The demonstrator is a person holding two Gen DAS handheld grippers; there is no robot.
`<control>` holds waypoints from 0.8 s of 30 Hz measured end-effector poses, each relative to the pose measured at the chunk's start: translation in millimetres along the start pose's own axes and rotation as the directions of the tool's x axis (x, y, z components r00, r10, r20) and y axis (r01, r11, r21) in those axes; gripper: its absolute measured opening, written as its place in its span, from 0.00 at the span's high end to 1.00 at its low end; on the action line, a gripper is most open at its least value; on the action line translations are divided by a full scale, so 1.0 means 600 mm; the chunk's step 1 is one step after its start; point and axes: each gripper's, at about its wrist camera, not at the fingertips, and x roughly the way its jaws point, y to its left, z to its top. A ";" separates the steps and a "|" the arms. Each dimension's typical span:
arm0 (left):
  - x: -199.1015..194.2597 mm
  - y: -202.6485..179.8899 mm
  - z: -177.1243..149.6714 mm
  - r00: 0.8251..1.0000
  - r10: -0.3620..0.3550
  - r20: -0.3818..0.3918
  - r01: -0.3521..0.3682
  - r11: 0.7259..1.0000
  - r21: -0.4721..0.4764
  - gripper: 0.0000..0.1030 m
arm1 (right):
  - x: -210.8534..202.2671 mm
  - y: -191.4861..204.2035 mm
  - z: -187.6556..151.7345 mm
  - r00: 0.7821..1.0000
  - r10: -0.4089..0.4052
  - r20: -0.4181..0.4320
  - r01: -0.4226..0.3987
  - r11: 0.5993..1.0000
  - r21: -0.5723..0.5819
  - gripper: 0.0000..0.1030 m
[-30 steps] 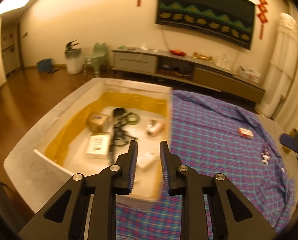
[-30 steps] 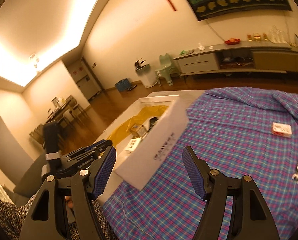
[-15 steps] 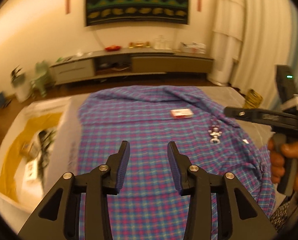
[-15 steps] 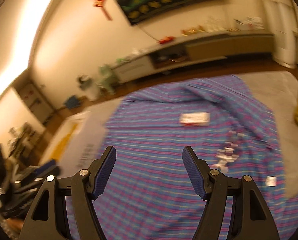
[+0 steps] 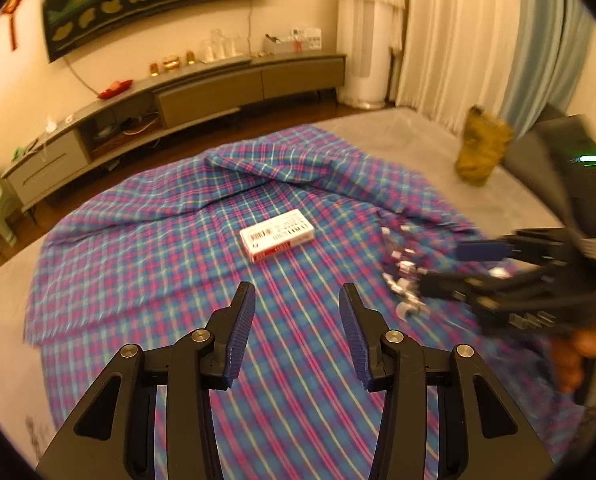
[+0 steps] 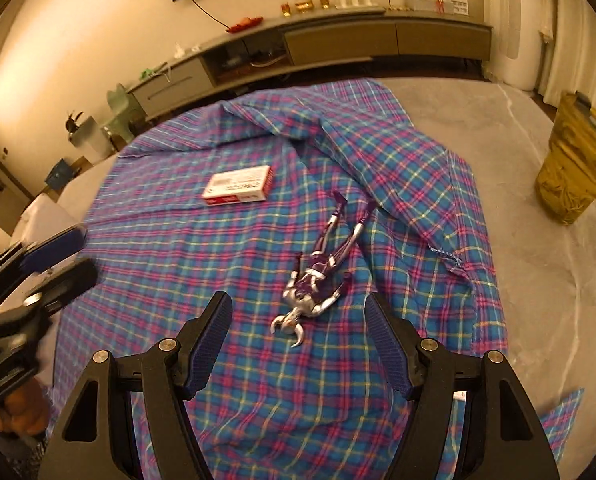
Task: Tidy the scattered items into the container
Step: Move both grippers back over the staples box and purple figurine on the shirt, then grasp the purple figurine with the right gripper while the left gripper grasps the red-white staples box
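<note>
A small white and red box (image 5: 276, 237) lies on the plaid cloth (image 5: 178, 248), a little beyond my open, empty left gripper (image 5: 296, 328). The box also shows in the right wrist view (image 6: 238, 189). A purple and silver action figure (image 6: 318, 280) lies on the cloth just ahead of my open, empty right gripper (image 6: 300, 340), head toward the fingers. The figure shows blurred in the left wrist view (image 5: 404, 280), partly behind the right gripper (image 5: 450, 264). The container is out of view.
The plaid cloth (image 6: 398, 168) covers a grey marble-like table (image 6: 538, 260). A yellow wrapped bag (image 6: 576, 168) stands at the table's far right edge. A long TV cabinet (image 5: 178, 100) runs along the back wall. The left gripper (image 6: 54, 256) enters the right wrist view at left.
Both grippers swung right, away from the white container, which has left view. The left now faces the box, the right now hovers over the figure. Both stayed open.
</note>
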 end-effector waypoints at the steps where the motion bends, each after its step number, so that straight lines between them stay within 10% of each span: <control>1: 0.024 0.003 0.007 1.000 -0.002 -0.008 0.002 1.000 0.008 0.55 | 0.009 -0.003 0.002 1.000 -0.005 -0.004 0.005 1.000 0.007 0.32; 11: 0.157 -0.013 0.055 1.000 -0.023 0.002 0.022 0.980 0.196 0.50 | 0.056 0.009 -0.001 0.997 0.010 -0.077 -0.011 1.000 -0.020 0.32; 19: 0.188 -0.008 0.051 1.000 -0.005 -0.021 0.008 0.985 0.173 0.48 | 0.063 0.001 -0.001 0.998 -0.003 -0.064 0.003 1.000 -0.001 0.32; 24: 0.159 -0.025 0.041 0.995 -0.073 -0.063 0.082 0.985 0.150 0.76 | 0.064 0.006 0.005 0.998 -0.028 -0.050 0.027 0.999 -0.024 0.62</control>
